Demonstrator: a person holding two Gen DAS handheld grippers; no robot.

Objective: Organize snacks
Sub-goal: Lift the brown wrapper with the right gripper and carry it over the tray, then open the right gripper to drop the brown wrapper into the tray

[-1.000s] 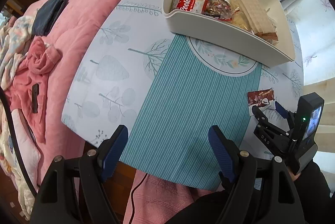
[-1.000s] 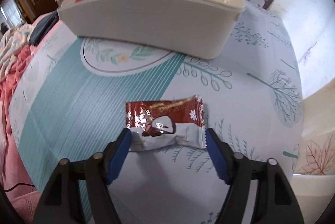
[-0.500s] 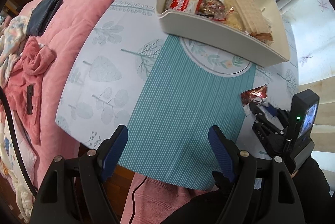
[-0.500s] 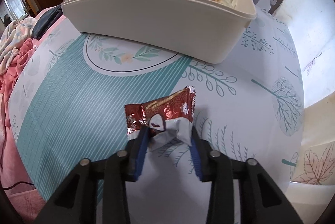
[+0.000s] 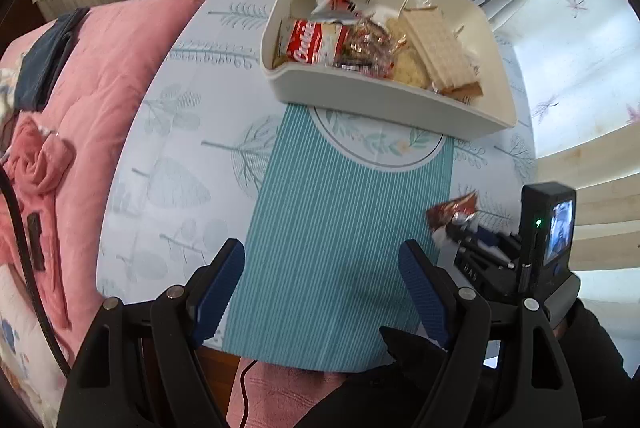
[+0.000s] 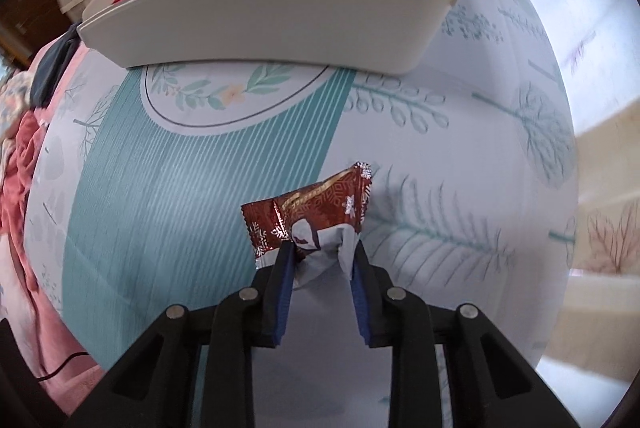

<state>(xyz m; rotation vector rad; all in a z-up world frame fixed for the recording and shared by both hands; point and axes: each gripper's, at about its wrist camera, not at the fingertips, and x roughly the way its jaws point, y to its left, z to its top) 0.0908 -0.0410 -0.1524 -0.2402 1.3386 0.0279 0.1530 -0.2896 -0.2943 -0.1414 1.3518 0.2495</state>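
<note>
We have the right gripper [image 6: 320, 260] closing its jaws on the white end of a brown-and-white snack packet [image 6: 310, 218], and the wrapper is already crumpled between the pads, so we judge it gripped. The packet sits low over the desk [image 6: 440, 156], at the border between the teal striped band and the pale leaf-printed cloth; whether it is clear of the cloth we cannot tell. Pinching one edge makes sense to us: a flat wrapper offers little else to catch. Its long axis runs across the right wrist view, the right-hand end tilted upward and away toward the tray [image 6: 280, 16], its brown half leading. The tray, well apart from the packet at the far side of the desk, already holds several wrapped snacks, so we take it for the destination. Our left gripper [image 5: 320, 288] hangs over the striped band, jaws wide apart and empty.
</note>
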